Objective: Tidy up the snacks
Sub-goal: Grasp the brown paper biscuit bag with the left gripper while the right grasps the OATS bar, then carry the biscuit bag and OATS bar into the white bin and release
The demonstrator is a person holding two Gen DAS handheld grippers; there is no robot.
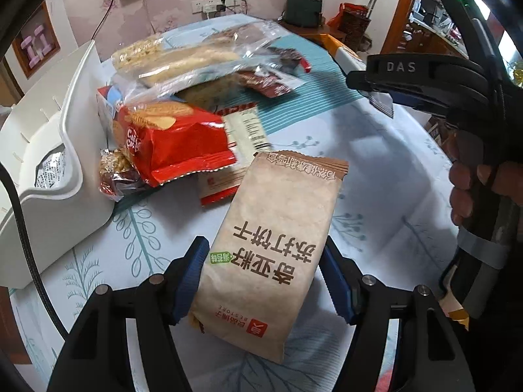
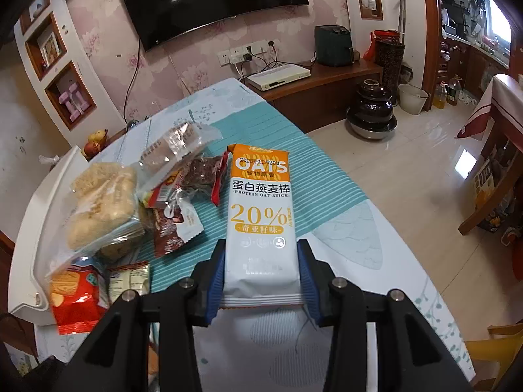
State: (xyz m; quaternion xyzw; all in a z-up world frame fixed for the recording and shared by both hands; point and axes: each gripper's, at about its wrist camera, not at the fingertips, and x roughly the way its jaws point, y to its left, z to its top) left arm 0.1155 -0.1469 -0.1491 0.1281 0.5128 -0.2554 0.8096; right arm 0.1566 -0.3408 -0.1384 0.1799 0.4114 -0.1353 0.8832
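Observation:
My left gripper is shut on a brown paper-look cracker pack, its blue pads pressing both long edges near the lower end. The pack points away toward the snack pile. In the right wrist view, my right gripper is shut on a white and orange oat stick packet, which stands up out of its jaws above the teal tablecloth. That right gripper also shows at the upper right of the left wrist view, with a person's hand on its handle.
A heap of snacks lies at the left: a red biscuit pack, a clear bag of pale rice cakes and dark brown sachets. A white plastic bin stands beside them. Floor lies beyond the table's right edge.

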